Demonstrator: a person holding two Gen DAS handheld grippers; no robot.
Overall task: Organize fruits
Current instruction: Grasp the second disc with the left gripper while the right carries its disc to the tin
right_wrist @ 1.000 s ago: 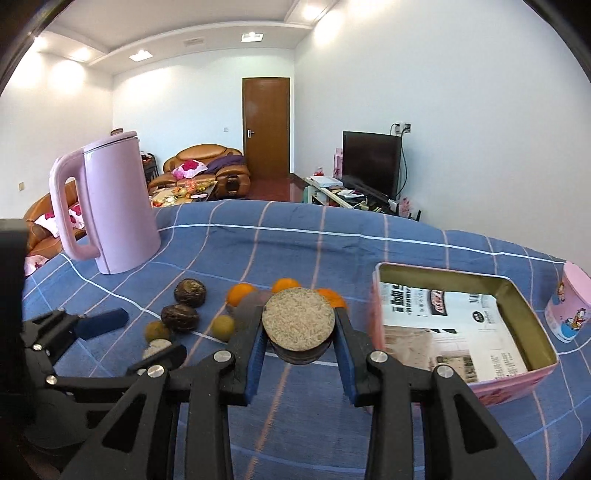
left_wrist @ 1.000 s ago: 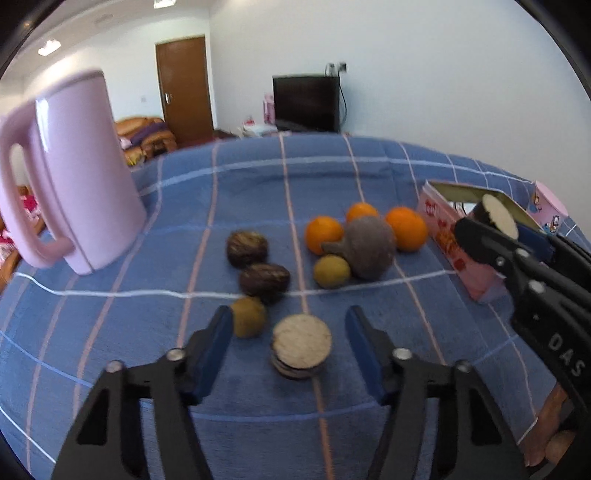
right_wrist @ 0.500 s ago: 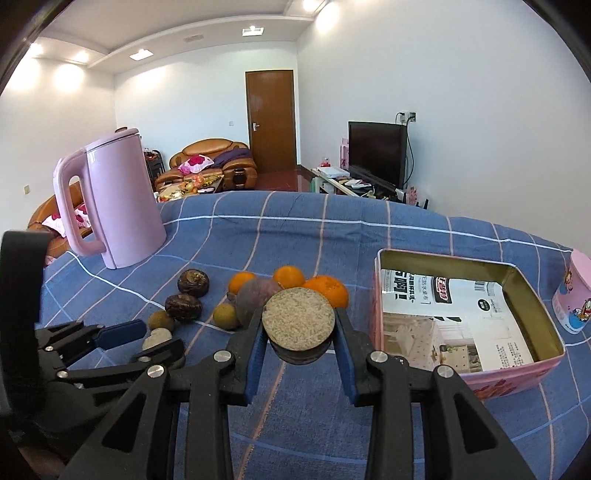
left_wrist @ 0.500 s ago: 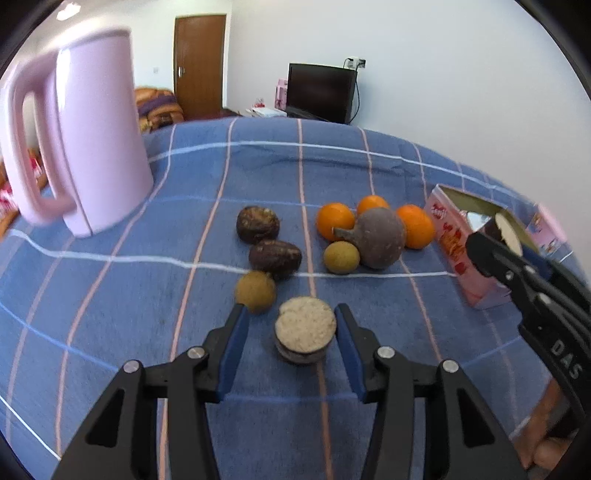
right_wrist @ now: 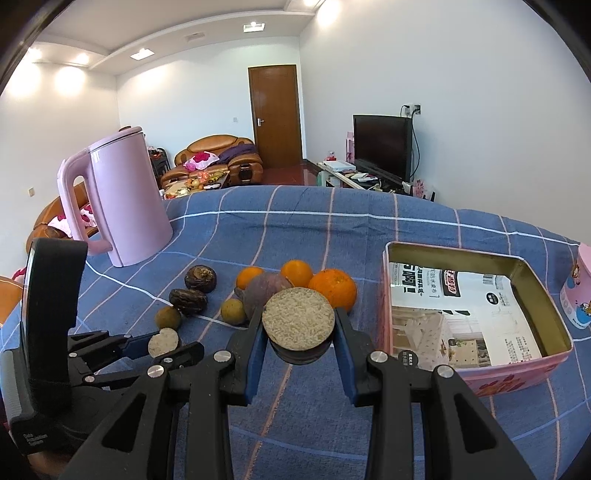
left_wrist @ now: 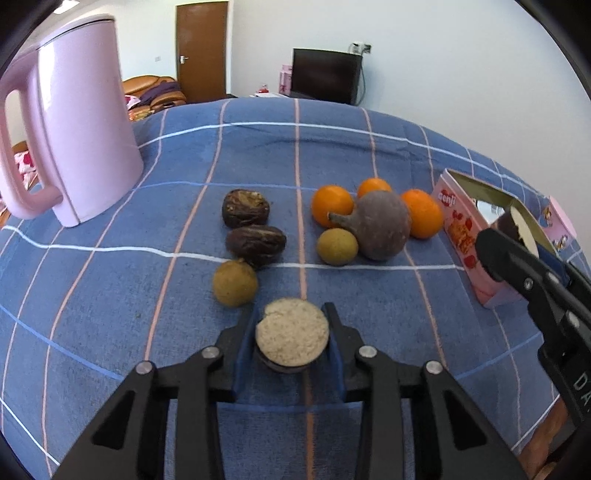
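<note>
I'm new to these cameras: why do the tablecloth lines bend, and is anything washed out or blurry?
Left wrist view: fisheye bows the tablecloth stripes and blackens the corners; the fruit looks sharp. Right wrist view: the same curving, and ceiling lights bloom white; the tin stays clear.

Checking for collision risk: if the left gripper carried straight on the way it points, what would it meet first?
The left gripper, shut on a cut fruit half, points between the tan fruit and the round yellow-green fruit. Bare cloth lies ahead; it would probably meet that first, though depth is unclear.
</note>
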